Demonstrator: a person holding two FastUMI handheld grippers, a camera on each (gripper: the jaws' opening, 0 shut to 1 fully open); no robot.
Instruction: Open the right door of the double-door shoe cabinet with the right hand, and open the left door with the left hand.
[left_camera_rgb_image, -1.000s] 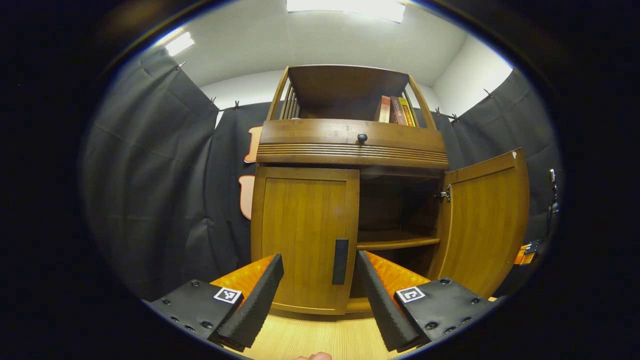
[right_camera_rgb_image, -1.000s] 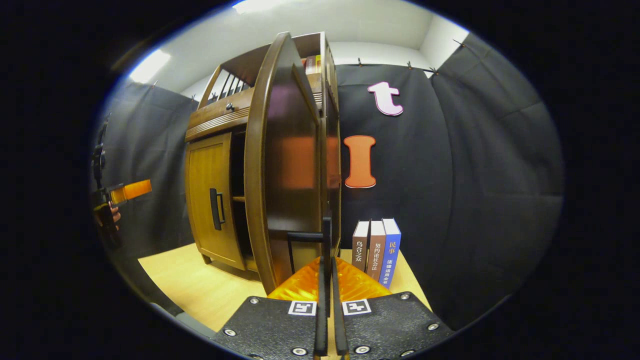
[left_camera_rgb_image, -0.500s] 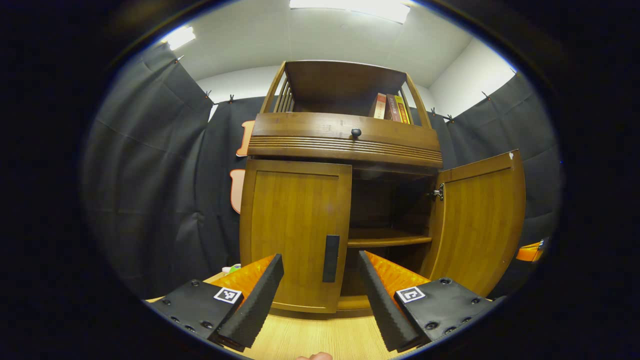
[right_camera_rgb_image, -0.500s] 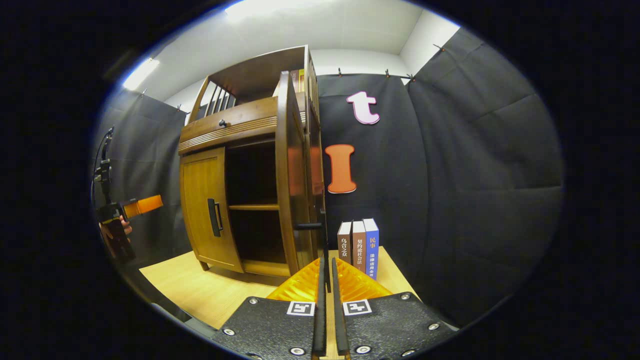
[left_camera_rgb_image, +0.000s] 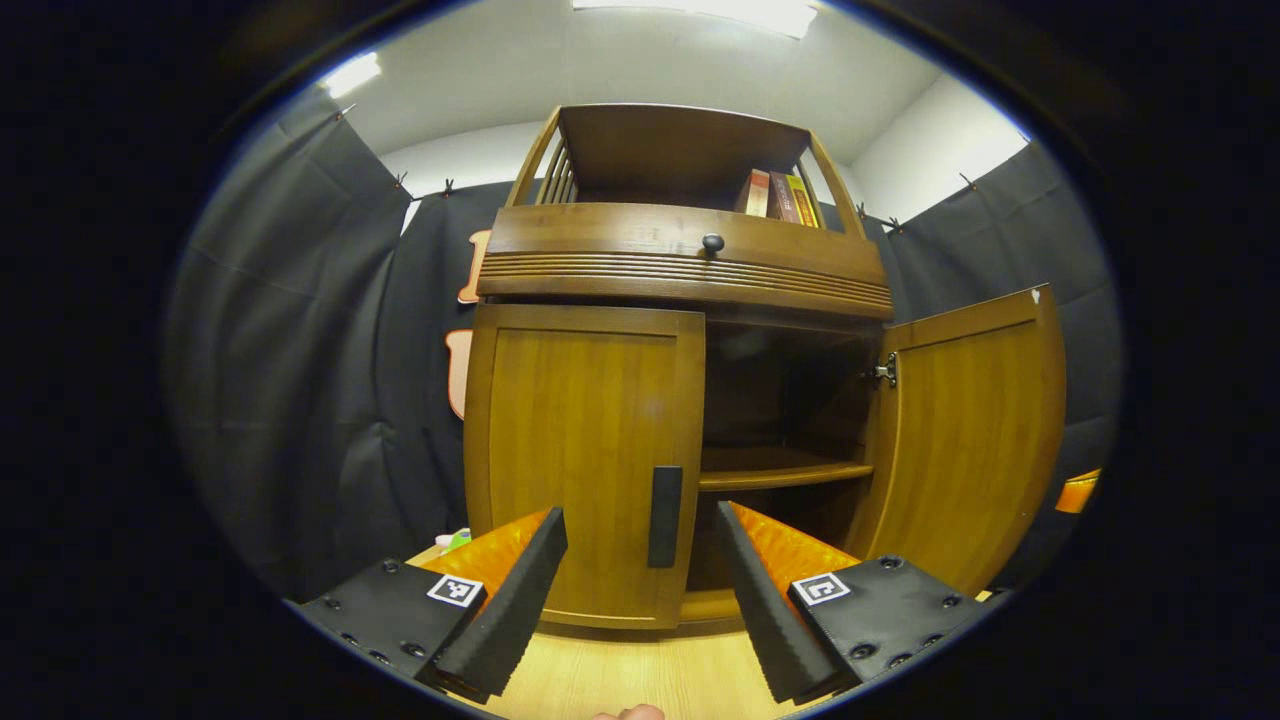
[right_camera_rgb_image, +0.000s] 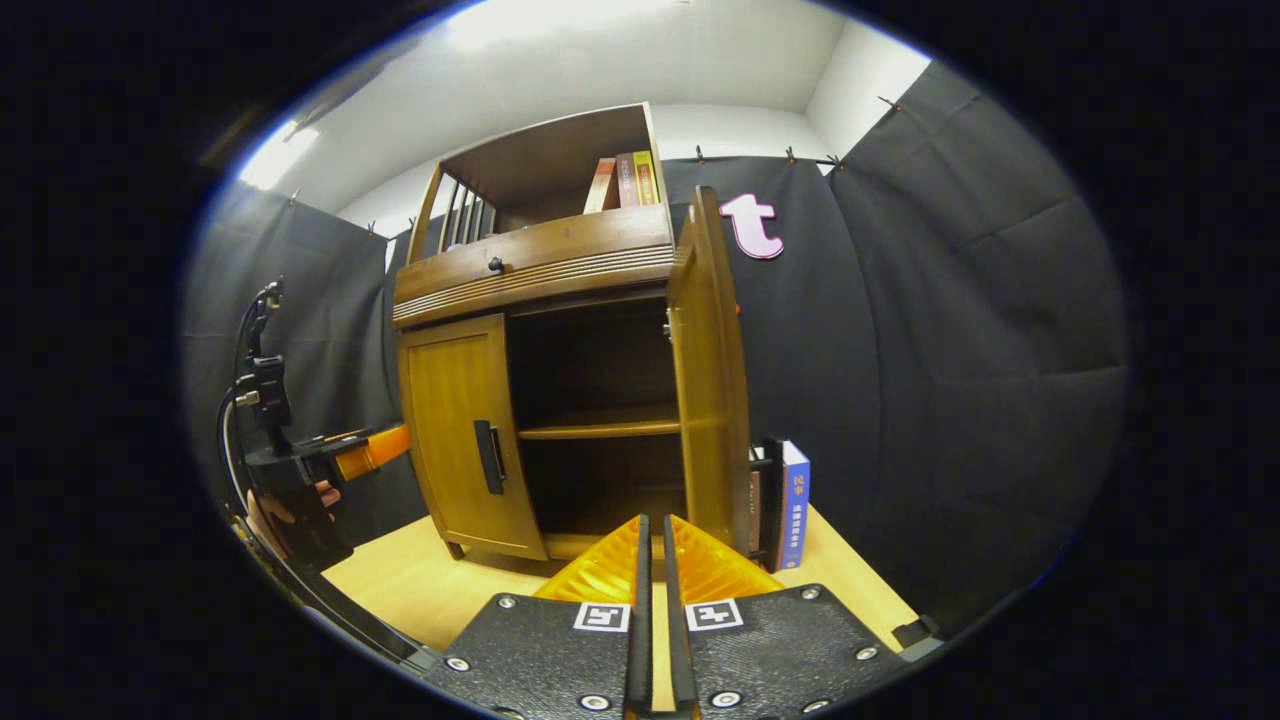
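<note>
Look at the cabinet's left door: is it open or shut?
Shut. The left door sits flush in the cabinet front, its black handle untouched, while the right door stands swung out, baring the shelf.
</note>
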